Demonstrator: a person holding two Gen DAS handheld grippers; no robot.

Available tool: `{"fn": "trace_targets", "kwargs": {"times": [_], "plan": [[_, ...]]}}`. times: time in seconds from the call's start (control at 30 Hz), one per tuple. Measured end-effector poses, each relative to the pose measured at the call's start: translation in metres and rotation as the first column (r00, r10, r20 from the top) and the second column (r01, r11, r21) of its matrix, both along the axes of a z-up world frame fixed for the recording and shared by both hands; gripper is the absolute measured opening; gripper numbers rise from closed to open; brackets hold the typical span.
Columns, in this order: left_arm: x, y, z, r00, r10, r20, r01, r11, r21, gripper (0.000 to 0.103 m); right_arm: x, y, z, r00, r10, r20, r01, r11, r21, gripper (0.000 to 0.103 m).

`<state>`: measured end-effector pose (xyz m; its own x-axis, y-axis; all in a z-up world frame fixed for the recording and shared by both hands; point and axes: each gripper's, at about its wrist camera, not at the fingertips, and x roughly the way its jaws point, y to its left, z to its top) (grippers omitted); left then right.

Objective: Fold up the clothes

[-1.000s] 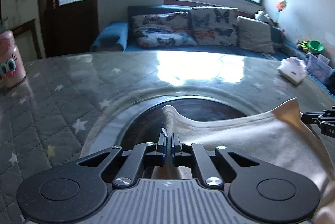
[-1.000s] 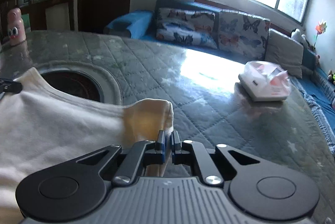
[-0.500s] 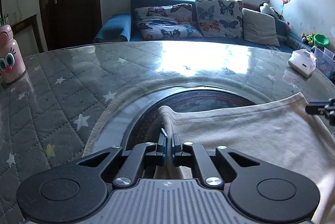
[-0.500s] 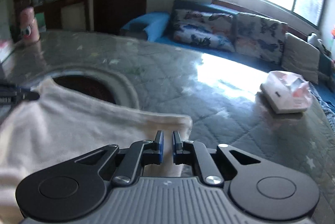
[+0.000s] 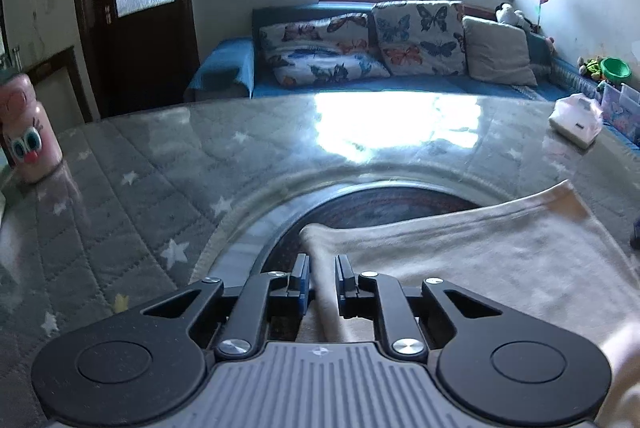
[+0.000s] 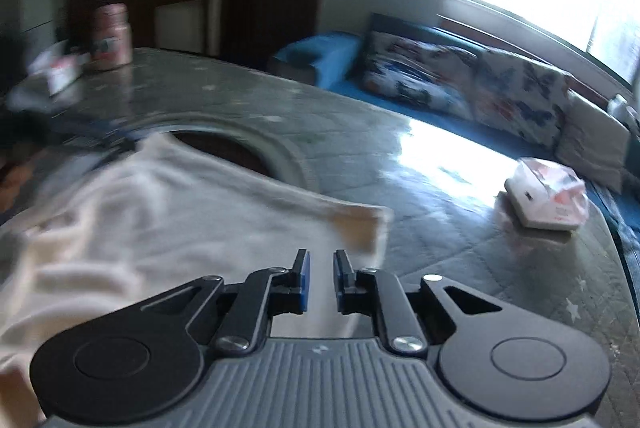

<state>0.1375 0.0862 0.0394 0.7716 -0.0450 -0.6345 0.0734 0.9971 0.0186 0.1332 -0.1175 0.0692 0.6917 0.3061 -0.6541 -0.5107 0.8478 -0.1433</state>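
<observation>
Cream garment lies flat, far edge over the desk's round opening. Left hand-held gripper and right hand-held gripper both released, jaws slightly parted above the cloth.

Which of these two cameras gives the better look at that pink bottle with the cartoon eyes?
The left wrist view: the pink bottle stands sharp at the table's left edge, eyes visible. The right wrist view shows only a blurred pink shape.

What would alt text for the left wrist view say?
An open left gripper straddles the edge of a cream garment lying on a grey star-quilted table. Behind are a pink bottle, a tissue pack and a blue sofa.
</observation>
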Motion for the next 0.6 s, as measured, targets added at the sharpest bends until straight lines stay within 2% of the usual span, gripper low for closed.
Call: {"fn": "trace_targets", "kwargs": {"times": [0.17, 0.33, 0.47, 0.6], "plan": [[-0.013, -0.016, 0.013, 0.998, -0.063, -0.001, 0.063, 0.998, -0.029, 0.019, -0.056, 0.014, 0.007, 0.988, 0.153, -0.027, -0.153, 0.988, -0.005, 0.019], [-0.025, -0.039, 0.009, 0.99, -0.139, -0.033, 0.137, 0.988, -0.068, 0.02, -0.099, 0.025, 0.009, 0.956, 0.282, -0.086, -0.281, 0.959, 0.019, 0.027], [-0.028, -0.051, -0.001, 0.981, -0.184, -0.067, 0.178, 0.98, -0.084, 0.02, -0.118, 0.037, 0.0, 0.925, 0.367, -0.104, -0.369, 0.929, -0.008, 0.029], [-0.029, -0.052, -0.01, 0.977, -0.19, -0.095, 0.181, 0.978, -0.1, 0.02, -0.122, 0.05, -0.012, 0.912, 0.396, -0.104, -0.403, 0.914, -0.048, 0.028]]}}
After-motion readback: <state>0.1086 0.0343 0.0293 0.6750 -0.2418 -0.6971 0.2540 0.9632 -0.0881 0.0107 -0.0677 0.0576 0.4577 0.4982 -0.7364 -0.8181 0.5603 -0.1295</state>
